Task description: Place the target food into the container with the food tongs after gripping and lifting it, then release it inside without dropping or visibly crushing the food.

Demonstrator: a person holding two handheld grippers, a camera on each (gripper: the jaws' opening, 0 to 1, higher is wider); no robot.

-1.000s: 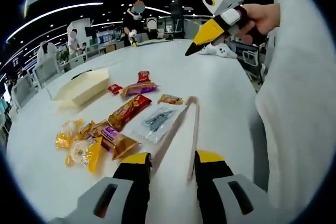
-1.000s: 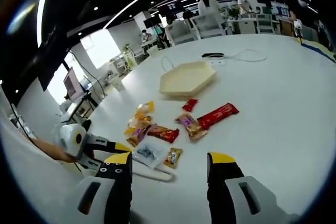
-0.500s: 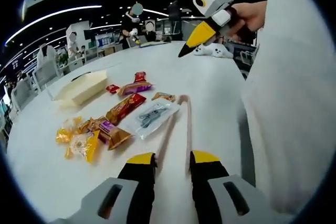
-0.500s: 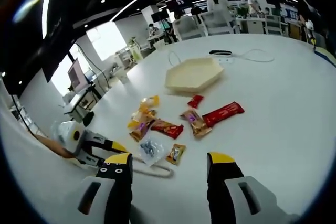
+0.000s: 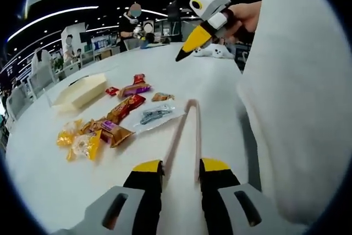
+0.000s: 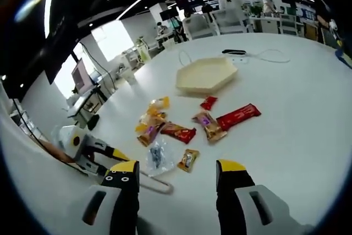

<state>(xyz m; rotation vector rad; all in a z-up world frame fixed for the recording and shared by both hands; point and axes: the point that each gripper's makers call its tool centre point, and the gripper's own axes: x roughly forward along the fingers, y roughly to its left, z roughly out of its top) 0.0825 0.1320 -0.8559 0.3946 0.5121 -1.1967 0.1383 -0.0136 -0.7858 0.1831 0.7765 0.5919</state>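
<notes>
On the white desk (image 5: 220, 89), largest first: the cream hexagonal container (image 6: 206, 75) sits at the far side, well apart from both tools. Near it, a loose scatter of wrapped snacks — long red bar (image 6: 238, 116), small red packet (image 6: 208, 103), purple-and-gold pack (image 6: 208, 126), yellow candy wrappers (image 5: 77, 144), a clear pouch (image 5: 154, 116), a small orange packet (image 6: 188, 159). None of the food is in the container.

The food tongs (image 5: 186, 133) lie flat on the desk just beside the clear pouch, their two arms running toward the left tool (image 5: 179, 170). The left tool's jaws sit close together at the tongs' handle end; can't tell whether they actually pinch it.

Right tool (image 6: 176, 170) — jaws apart, nothing between them, held above the desk and looking at the snack pile. In the left gripper view it shows up top, gripped by a hand (image 5: 245, 16).

White sleeve (image 5: 297, 108) on the right edge of the left gripper view.
</notes>
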